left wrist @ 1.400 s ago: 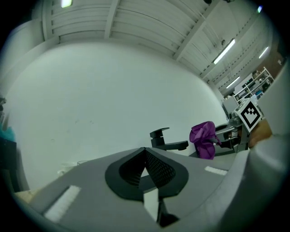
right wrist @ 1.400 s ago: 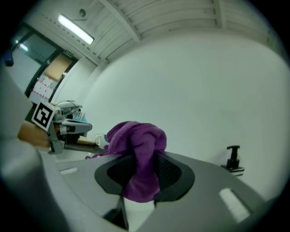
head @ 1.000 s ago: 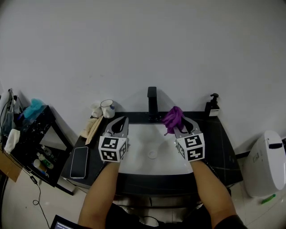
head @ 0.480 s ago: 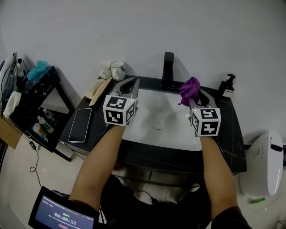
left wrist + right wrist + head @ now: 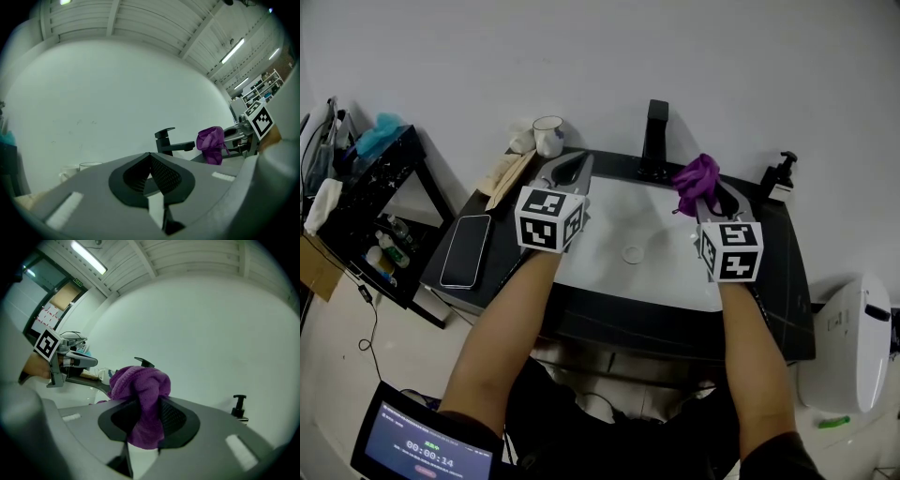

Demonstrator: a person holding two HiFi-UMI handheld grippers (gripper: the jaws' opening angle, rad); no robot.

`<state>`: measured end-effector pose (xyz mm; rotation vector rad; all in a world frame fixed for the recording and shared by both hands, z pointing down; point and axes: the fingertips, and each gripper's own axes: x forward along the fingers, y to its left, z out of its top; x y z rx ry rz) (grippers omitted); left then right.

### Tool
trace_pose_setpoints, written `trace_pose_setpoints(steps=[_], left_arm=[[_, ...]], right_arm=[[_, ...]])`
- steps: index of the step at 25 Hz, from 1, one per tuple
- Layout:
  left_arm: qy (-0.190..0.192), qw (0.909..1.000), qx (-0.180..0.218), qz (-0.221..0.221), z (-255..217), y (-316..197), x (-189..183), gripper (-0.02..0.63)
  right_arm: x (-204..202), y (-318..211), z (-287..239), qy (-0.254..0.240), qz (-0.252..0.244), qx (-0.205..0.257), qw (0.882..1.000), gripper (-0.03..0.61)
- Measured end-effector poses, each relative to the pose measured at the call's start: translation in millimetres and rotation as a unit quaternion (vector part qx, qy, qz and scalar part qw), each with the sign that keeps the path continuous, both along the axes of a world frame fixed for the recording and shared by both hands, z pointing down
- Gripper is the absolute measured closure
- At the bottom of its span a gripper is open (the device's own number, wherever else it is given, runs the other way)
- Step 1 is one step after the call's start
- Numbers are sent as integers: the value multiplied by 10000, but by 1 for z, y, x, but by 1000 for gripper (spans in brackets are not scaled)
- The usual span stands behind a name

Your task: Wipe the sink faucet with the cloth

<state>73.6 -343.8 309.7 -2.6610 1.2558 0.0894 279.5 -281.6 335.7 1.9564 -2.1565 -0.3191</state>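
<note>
- The dark bench (image 5: 773,281) runs along the wall, and the faucet stands at the middle of its back edge.
- The white sink (image 5: 661,272) is set into the bench directly in front of the faucet, with its round drain (image 5: 632,254) in line with the faucet's base.
- A white bin (image 5: 848,347) stands on the floor far to the right of the faucet, off the bench.
- A black shelf unit (image 5: 389,202) stands far to the left of the faucet, beside the bench end.
- The left hand-held gripper (image 5: 150,161) is held over the sink's left rim, to the left of the faucet and clear of it. Its jaws are closed together with nothing between them.
- The right hand-held gripper (image 5: 147,413) is held over the sink's right side, just right of the faucet. Its jaws are clamped on the cloth.
- A phone (image 5: 465,250) lies flat on the bench, well to the left of the faucet and nearer the front.
- The black faucet (image 5: 655,139) is upright, its spout pointing out over the sink.
- The purple cloth (image 5: 697,178) bunches out past the right jaw tips, near the faucet's right side but apart from it.
- A soap dispenser (image 5: 779,178) stands at the back of the bench, right of the faucet.
- A white mug (image 5: 548,135) sits at the back, left of the faucet.
</note>
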Motion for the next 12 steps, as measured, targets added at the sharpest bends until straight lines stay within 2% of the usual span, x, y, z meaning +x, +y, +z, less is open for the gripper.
trace_pose_setpoints(steps=[12], left_arm=[[42, 10000, -25, -59, 1, -1, -2, 597]], right_arm=[[5, -2, 4, 44, 47, -110, 9999, 460]])
